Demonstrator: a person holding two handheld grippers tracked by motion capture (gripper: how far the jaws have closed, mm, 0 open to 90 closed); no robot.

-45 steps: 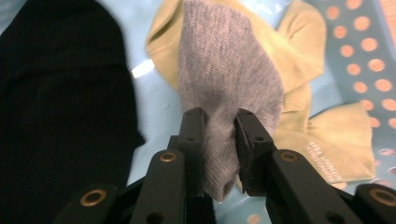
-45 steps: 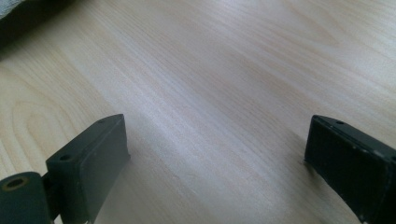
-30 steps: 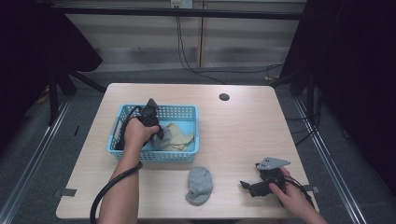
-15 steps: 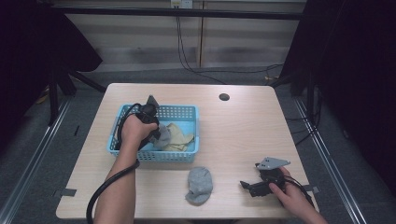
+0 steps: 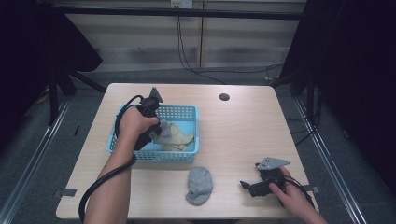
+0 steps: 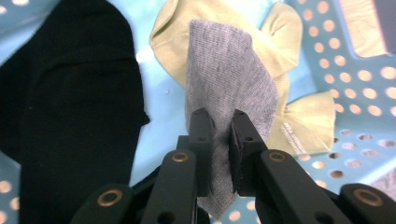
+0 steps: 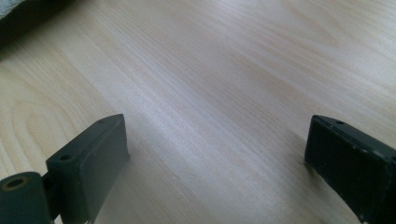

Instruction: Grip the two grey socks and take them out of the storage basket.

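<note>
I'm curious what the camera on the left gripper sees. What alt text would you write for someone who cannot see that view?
The left gripper is shut on a grey sock, pinching its fabric above a light blue perforated basket. Beneath the sock lies a pale yellow cloth, and a black garment covers the basket's left side.

The right gripper (image 7: 217, 161) holds its two black jaws wide apart, low over the pale wooden table (image 7: 224, 79), with bare wood grain between them, and a blurred grey edge of cloth (image 7: 11, 5) sits in the top left corner.
</note>
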